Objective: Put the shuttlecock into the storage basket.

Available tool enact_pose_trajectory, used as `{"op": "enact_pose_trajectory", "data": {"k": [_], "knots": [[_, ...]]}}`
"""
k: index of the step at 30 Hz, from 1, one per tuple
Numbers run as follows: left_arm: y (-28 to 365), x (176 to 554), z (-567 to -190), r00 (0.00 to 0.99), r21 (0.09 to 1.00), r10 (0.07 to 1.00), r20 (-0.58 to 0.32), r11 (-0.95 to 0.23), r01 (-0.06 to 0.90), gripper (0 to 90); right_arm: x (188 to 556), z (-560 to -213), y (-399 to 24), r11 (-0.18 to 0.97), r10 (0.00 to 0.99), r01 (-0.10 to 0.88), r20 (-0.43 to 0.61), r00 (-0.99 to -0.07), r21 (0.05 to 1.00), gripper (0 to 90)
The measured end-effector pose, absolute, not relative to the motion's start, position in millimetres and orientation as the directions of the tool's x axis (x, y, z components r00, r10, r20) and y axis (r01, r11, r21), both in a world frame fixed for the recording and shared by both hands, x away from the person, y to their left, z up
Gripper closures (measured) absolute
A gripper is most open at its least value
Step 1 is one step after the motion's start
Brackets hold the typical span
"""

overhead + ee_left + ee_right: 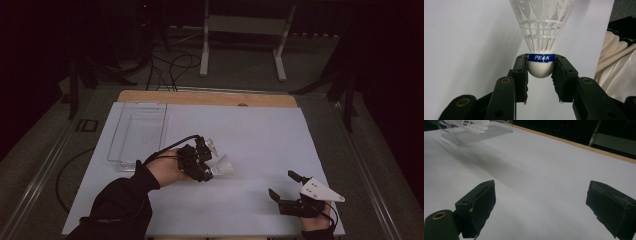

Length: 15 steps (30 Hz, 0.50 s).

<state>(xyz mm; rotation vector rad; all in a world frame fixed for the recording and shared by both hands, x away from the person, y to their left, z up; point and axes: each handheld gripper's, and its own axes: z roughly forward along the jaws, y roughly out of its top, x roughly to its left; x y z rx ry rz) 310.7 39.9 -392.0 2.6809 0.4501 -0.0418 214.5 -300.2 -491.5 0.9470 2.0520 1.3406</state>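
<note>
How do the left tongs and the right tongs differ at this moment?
The left tongs are shut on a white shuttlecock; the right tongs stand wide open, with nothing between them. The left tongs are held above the table, while the right tongs sit low near its front edge. Both have black jaws.

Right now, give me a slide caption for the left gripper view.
Left gripper clamps a white shuttlecock by its cork base, above the white table.
</note>
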Motion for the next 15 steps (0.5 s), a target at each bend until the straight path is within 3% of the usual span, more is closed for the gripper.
{"op": "enact_pose_trajectory", "data": {"k": [15], "knots": [[59.5,320.0,-374.5,0.925,0.401,0.367,-0.097,-0.836,0.374,66.4,214.3,-491.4,-299.5,0.27,0.773,0.274,-0.039,-0.633,0.923,9.0]]}}
